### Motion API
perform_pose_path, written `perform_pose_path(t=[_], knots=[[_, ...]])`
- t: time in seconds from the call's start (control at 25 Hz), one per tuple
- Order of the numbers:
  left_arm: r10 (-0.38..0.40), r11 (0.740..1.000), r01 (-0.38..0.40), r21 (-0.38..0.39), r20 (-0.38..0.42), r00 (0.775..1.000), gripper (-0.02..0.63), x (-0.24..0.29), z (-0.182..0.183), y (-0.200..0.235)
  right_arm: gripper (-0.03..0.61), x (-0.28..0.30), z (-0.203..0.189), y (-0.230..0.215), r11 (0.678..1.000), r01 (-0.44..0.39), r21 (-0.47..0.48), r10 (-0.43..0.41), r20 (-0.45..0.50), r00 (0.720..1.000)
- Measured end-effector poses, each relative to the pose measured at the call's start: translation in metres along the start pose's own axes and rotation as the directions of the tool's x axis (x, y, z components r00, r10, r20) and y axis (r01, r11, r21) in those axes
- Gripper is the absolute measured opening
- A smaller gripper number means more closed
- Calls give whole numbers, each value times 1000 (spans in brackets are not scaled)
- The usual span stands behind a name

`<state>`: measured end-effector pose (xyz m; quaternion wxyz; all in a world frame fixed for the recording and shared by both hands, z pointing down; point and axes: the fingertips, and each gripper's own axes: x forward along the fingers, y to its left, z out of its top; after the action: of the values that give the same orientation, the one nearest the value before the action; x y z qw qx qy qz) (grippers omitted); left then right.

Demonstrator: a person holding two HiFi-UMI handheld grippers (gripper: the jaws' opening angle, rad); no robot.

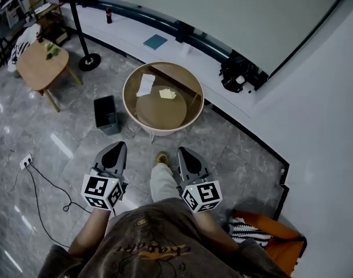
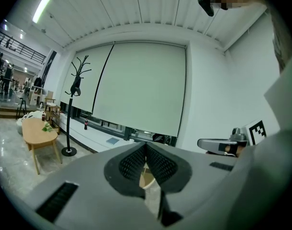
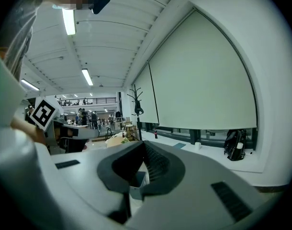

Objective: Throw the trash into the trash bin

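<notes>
Two grippers, both empty: the left gripper (image 1: pixel 114 149) has its jaws pressed together on nothing, and the right gripper (image 1: pixel 183 153) looks closed the same way. They are held above the floor, one either side of the person's leg (image 1: pixel 162 181), pointing toward one round glass-topped table (image 1: pixel 164 131). Two pieces of trash lie on it, a crumpled white paper (image 1: pixel 145 84) and a smaller yellow scrap (image 1: pixel 167 94), near each other but apart. One dark trash bin (image 1: pixel 109 123) stands on the floor just left of the table. Farther off are one wooden side table (image 1: pixel 40 67), one coat stand (image 1: pixel 79 30) and one black backpack (image 1: pixel 236 75) on the ledge
</notes>
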<state>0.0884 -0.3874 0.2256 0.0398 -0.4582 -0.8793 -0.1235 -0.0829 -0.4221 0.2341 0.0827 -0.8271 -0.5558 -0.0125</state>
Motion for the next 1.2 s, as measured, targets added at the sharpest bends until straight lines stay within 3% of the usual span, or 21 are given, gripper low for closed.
perform_pose_path(t=[0.56, 1.2], knots=[[21, 999, -22, -26, -25, 999, 20, 137, 53, 45, 15, 132, 47, -81, 998, -66, 19, 66, -10, 998], [117, 992, -116, -58, 16, 993, 20, 256, 95, 88, 15, 253, 83, -161, 986, -169, 7, 169, -8, 986]])
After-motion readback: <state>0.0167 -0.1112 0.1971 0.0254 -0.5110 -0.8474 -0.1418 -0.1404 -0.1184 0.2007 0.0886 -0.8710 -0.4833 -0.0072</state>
